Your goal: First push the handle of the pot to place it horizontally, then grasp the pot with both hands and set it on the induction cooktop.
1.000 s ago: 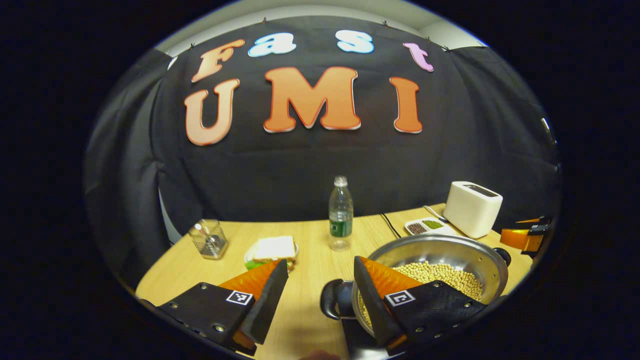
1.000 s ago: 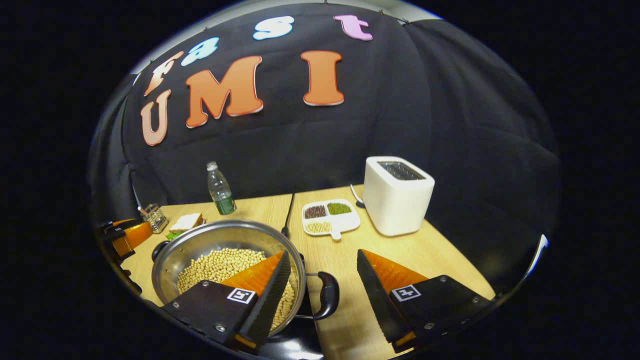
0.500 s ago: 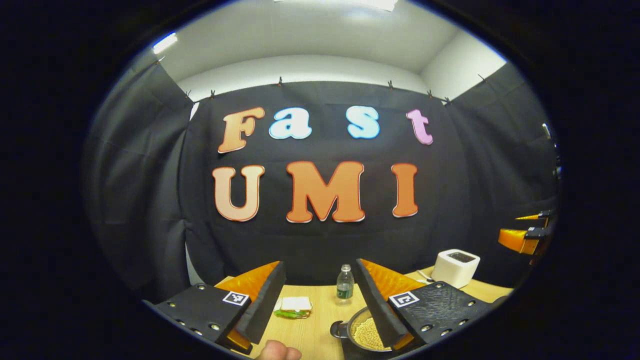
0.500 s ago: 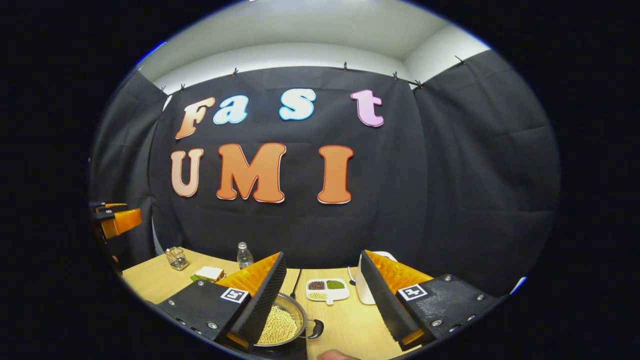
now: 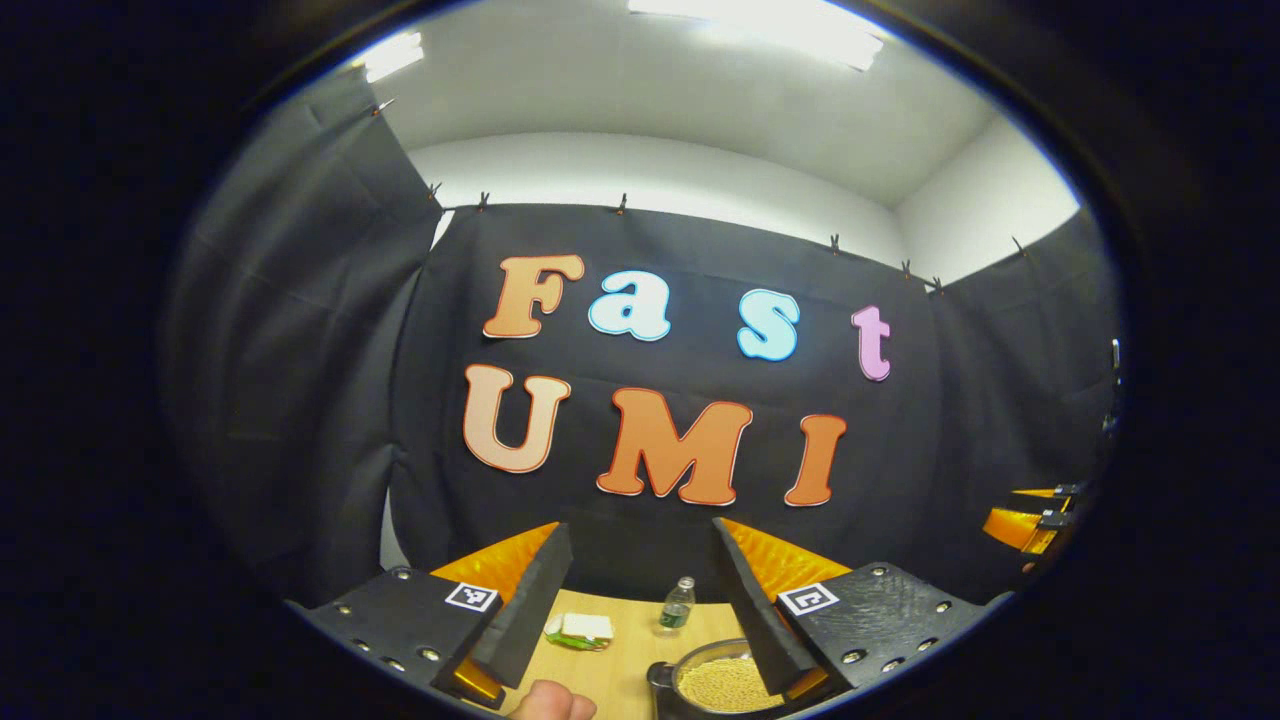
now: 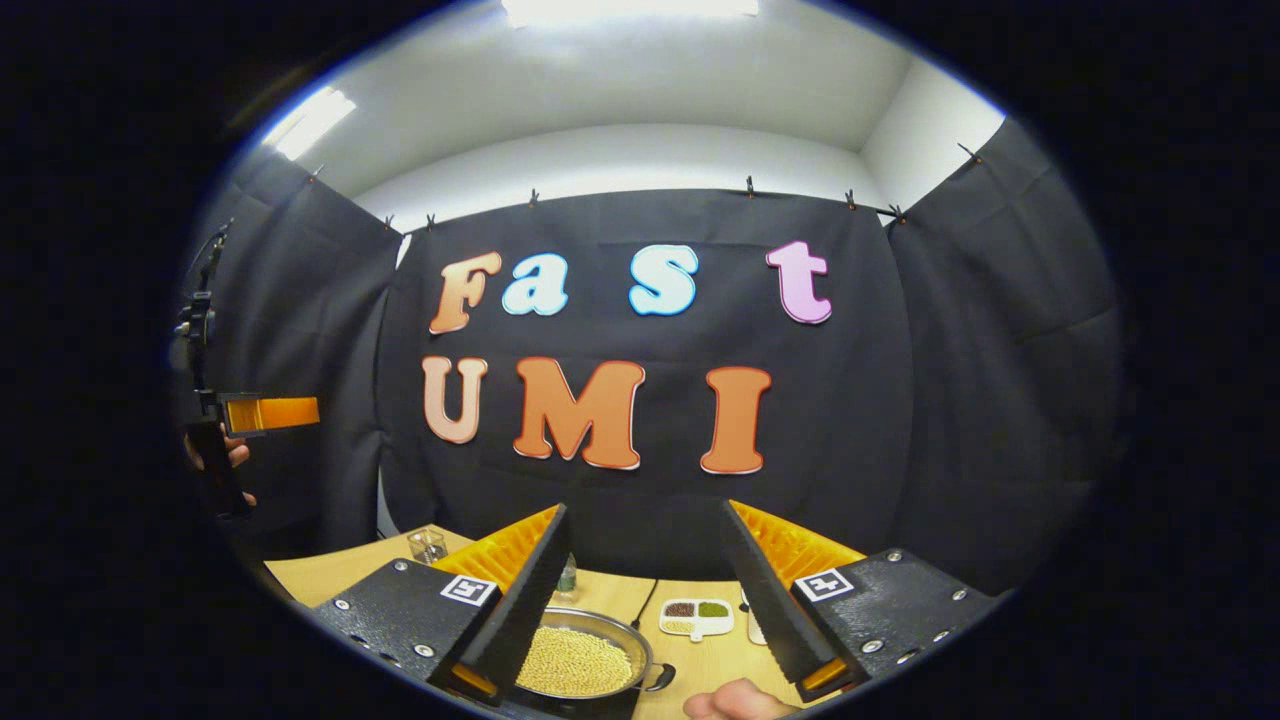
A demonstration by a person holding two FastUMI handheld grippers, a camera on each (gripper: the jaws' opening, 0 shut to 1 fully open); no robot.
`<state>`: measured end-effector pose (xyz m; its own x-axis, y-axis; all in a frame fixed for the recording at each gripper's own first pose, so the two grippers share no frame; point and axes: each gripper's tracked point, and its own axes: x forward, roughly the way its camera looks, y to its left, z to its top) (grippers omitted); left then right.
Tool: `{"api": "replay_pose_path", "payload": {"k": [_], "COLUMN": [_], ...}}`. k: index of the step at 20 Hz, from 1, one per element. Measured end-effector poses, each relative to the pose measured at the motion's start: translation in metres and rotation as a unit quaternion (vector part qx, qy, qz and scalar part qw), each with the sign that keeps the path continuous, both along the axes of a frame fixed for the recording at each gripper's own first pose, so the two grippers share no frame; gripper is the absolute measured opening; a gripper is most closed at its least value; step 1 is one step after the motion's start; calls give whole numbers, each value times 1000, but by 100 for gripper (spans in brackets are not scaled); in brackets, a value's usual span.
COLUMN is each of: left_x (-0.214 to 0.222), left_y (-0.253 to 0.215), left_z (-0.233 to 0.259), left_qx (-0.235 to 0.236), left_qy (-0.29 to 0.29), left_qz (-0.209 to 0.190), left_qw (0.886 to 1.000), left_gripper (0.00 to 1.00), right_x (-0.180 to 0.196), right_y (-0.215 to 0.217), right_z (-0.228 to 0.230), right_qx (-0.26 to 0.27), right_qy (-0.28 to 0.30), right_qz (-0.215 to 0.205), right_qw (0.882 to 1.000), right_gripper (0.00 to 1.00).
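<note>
right gripper view: pot (image 6: 585,662) below spread right gripper (image 6: 645,590)

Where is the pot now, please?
The pot sits low in the right gripper view, behind the left finger of the right tongs, left of the divided dish.

Both tongs, left (image 5: 640,600) & right (image 6: 645,590), open, raised high.

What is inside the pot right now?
The pot holds a heap of small yellowish beans, soybeans by the look of them, covering the bottom. The right gripper's own finger hides the near left edge, so anything under there cannot be seen.
</note>
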<state>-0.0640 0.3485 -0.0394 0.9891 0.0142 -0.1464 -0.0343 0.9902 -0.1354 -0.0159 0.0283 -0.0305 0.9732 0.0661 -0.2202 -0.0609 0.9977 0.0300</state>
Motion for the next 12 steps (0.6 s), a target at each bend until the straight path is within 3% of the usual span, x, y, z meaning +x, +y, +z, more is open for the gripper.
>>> {"api": "replay_pose_path", "payload": {"k": [1, 2, 4, 5, 6, 9, 11, 12], "left_x": [-3, -5, -8, -11, -15, -27, -37, -42], "left_y": [10, 21, 42, 50, 53, 58, 65, 68], "left_z": [8, 15, 30, 37, 45, 63, 81, 92], "left_qx": [-4, -2, 17, 27, 35, 54, 74, 91], "left_qy": [1, 0, -11, -20, -32, -69, -106, -127], "left_qz": [6, 14, 37, 48, 54, 70, 89, 101], "left_qw": [1000, 1000, 999, 998, 997, 994, 988, 982], "left_gripper": [85, 84, 84, 84, 84, 84, 84, 88], "right_x": [0, -1, 2, 2, 3, -1, -3, -4], "right_y": [-6, -9, -11, -13, -12, -14, -2, 3], "right_z": [12, 26, 53, 63, 71, 84, 84, 86], "right_qx": [-5, -9, -12, -10, -8, 1, 9, 11], "right_qy": [-11, -22, -47, -57, -65, -86, -95, -102], "right_qz": [-4, -9, -16, -20, -22, -23, -2, 10], "right_qw": [1000, 1000, 999, 998, 998, 996, 995, 995], "right_gripper": [93, 97, 93, 97, 93, 97, 93, 93]}}
